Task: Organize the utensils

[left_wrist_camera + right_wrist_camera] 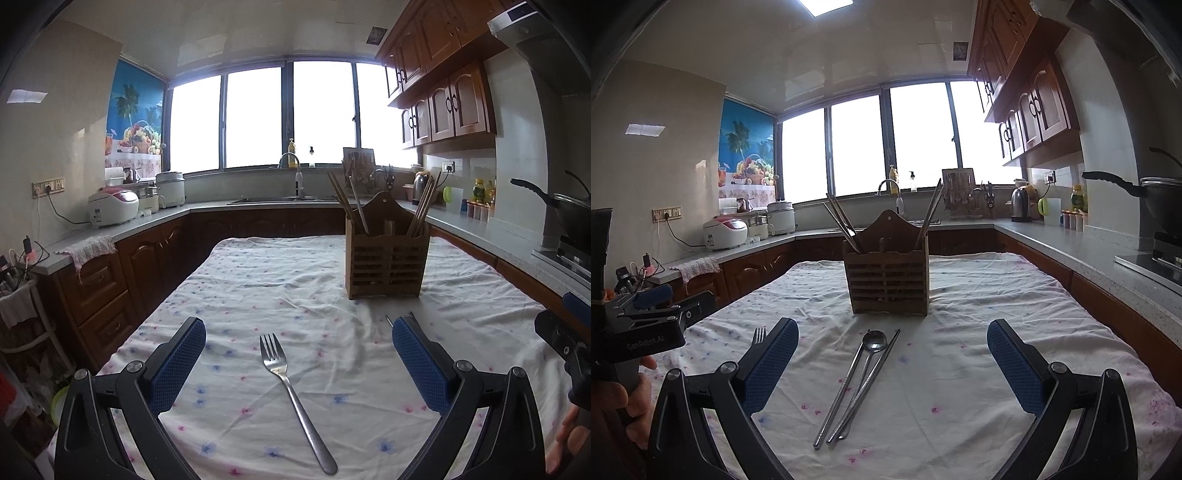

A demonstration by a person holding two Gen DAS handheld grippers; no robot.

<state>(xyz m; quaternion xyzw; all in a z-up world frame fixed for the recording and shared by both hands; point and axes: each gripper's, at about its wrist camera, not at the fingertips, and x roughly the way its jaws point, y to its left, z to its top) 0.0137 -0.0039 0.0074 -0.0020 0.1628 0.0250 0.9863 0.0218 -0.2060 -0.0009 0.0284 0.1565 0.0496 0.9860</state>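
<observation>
Your left gripper point(298, 363) hangs w/ jaws spread wide, holding nothing, the steel fork point(293, 397) flat on the floral tablecloth point(258, 280) between its pads, tines toward 12 o'clock. Your right gripper point(892, 367) is equally wide & empty over a metal spoon point(866, 369) & metal chopsticks point(849, 391) lying touching, handles toward 7 o'clock. Wooden utensil caddy point(888, 278) w/ upright chopsticks stands at 12 o'clock, well apart from these pieces.

This is a home kitchen. Dark wooden cabinets point(443, 107) hang at the upper right of the frame, a sink with a faucet point(293, 173) sits under the wide window point(258, 118) at centre, a rice cooker point(112, 206) stands on the grey counter point(147, 221) at left, and a wok point(565, 210) rests on the stove at the right edge.
</observation>
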